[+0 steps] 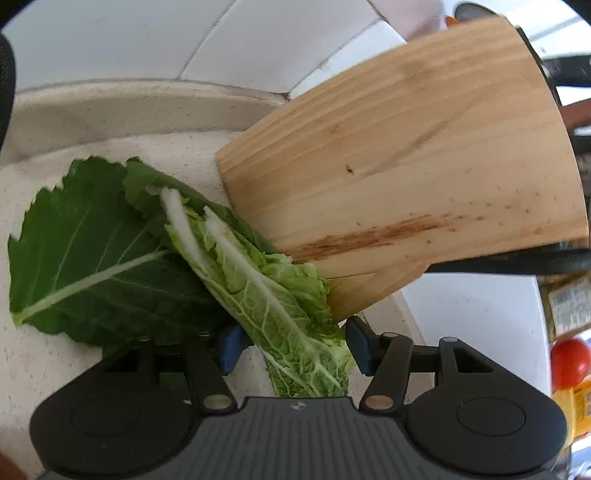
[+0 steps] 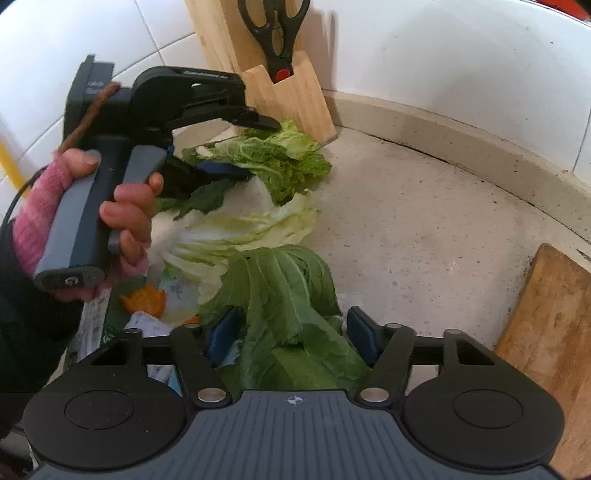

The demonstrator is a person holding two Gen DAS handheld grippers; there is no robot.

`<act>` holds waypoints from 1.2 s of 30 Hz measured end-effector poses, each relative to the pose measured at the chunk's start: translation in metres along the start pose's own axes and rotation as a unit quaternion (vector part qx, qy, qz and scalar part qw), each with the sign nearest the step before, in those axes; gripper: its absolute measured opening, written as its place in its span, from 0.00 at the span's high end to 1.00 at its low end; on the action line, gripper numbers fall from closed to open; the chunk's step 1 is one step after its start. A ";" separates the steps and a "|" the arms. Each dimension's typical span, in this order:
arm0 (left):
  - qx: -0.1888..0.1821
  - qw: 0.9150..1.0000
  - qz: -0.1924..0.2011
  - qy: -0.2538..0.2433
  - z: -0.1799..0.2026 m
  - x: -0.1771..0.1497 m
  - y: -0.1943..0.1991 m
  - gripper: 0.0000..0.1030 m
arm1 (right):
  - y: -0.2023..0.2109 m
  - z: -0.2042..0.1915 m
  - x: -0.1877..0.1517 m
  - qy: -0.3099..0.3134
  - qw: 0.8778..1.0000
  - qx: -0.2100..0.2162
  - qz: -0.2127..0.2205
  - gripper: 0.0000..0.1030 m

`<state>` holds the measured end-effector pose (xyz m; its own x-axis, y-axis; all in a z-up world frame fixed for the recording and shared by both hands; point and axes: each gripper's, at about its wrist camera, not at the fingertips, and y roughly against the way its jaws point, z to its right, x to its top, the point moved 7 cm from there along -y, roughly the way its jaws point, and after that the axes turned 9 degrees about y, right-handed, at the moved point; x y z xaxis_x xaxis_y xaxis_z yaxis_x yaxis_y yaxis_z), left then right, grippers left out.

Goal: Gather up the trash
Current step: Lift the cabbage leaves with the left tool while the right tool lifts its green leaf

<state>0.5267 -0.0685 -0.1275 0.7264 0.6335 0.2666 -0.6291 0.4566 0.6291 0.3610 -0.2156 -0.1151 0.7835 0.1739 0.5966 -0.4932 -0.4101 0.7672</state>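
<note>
A pale napa cabbage leaf (image 1: 273,295) is seen lying on the speckled stone countertop (image 1: 44,362), its frilled end between the spread blue pads of the left gripper (image 1: 291,345), which are set on either side of it and not yet pressed together; its far edge is tucked against the foot of the wooden knife block (image 1: 399,166). A darker serrated leaf (image 1: 92,254) is partly overlapped by it. In the right wrist view, a broad green leaf (image 2: 284,302) is straddled by the right gripper (image 2: 291,334), whose pads likewise stand apart with nothing pinched. A whitish cabbage piece (image 2: 240,229), an orange peel scrap (image 2: 146,299) and crumpled paper (image 2: 147,323) lie close by. Several failures are judged likely: if only the thin frill is caught, the leaf may be torn or slip out when lifted; the dark leaf beneath may be dragged along and dropped short of the bin; the knife block, holding scissors (image 2: 275,33), could be nudged by the left gripper's outer finger; and with both tools working the same heap, a collision could be caused.
</note>
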 end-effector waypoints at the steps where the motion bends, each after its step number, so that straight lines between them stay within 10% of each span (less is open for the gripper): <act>1: 0.002 1.000 0.000 -0.011 0.000 0.000 -0.002 0.51 | 0.003 -0.001 0.000 -0.007 1.000 0.008 0.002 0.45; 7: -0.019 0.999 -0.013 -0.024 -0.006 -0.003 0.018 0.79 | 0.029 0.006 0.002 -0.054 0.998 0.031 0.025 0.77; 22: -0.108 0.990 -0.022 -0.091 0.006 -0.021 0.141 0.86 | 0.085 -0.003 0.003 -0.099 0.989 0.064 0.088 0.79; 36: -0.015 1.000 -0.023 0.004 -0.038 -0.020 0.081 0.50 | 0.063 -0.010 -0.014 -0.047 0.998 0.021 0.035 0.15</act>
<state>0.4509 -0.0199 -0.1099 0.7532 0.6154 0.2323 -0.6024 0.5037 0.6191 0.3150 -0.2350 -0.0729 0.7806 0.0587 0.6223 -0.5338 -0.4554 0.7125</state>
